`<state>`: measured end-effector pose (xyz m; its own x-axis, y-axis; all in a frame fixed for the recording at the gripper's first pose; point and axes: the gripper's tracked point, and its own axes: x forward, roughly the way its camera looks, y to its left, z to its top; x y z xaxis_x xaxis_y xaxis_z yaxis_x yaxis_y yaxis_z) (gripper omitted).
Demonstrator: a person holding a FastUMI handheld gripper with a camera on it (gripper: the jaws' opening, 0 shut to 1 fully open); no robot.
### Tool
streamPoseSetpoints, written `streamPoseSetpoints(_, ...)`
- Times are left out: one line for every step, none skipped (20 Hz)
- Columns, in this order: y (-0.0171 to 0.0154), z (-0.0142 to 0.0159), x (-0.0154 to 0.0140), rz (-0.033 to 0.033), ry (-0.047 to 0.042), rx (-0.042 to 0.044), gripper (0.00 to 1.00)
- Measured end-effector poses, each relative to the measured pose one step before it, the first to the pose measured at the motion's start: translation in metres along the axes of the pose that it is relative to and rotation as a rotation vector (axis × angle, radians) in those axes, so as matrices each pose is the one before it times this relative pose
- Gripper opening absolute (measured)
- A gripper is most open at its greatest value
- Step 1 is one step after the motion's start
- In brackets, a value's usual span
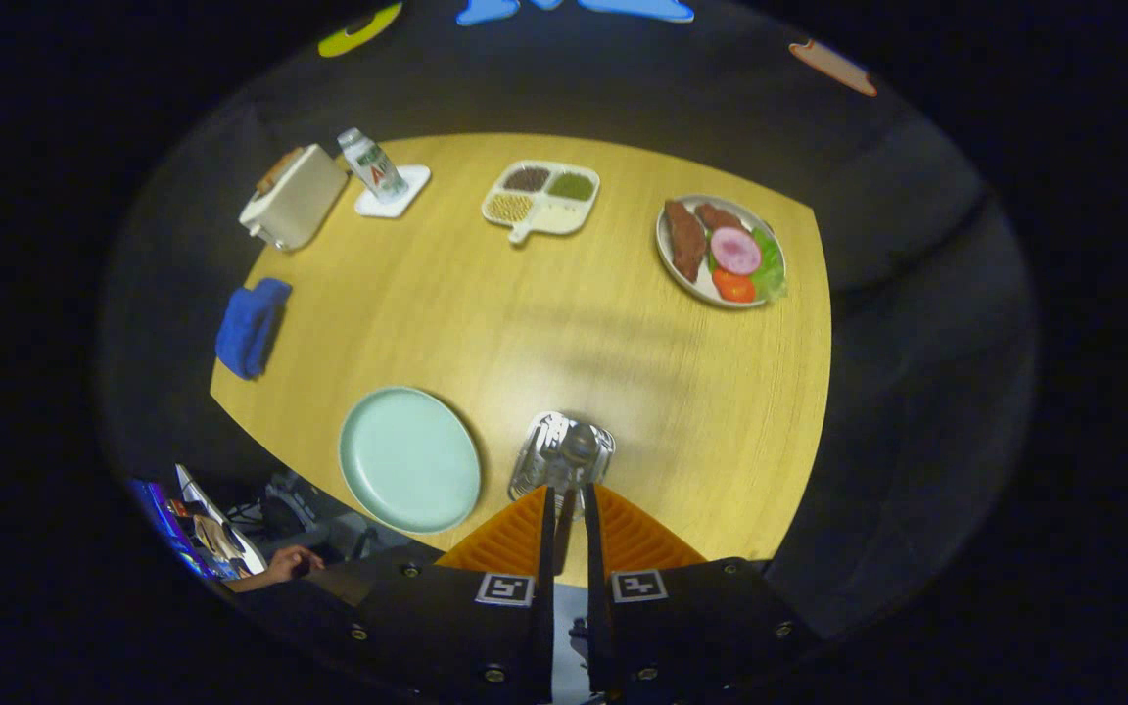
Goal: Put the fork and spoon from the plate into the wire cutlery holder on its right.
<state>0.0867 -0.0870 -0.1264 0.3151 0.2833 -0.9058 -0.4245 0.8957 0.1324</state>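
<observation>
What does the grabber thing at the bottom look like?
The gripper has two orange ribbed fingers shaped like wedges. They sit on chunky black blocks with small round screws. Each block carries a little white square tag with a black pattern.

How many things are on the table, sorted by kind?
Plates: 2, an empty green plate and a plate of food
Divided tray: 1
Wire holder: 1
Toaster: 1
Bottle: 1
Coaster: 1
Blue cloth: 1
Total: 8

The hand-held gripper hangs over the holder, fingers nearly closed on a utensil handle.
</observation>
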Motion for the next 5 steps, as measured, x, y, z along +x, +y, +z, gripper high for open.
streamPoseSetpoints(0.00914, 0.00811, -0.01286, -0.00042, -0.10157, 0.01041, 0.15)
streamPoseSetpoints(0.00959, 0.01046, -0.00914, -0.00438, -0.11643, 0.01112, 0.14)
streamPoseSetpoints(0.01060, 0.01044, -0.01116, -0.00883, -0.10799, 0.01578, 0.14)
streamPoseSetpoints(0.00867, 0.00966, -0.01267, -0.00741, -0.10433, 0.01571, 0.14)
streamPoseSetpoints(0.00928, 0.01263, -0.01120, -0.00653, -0.10258, 0.01000, 0.15)
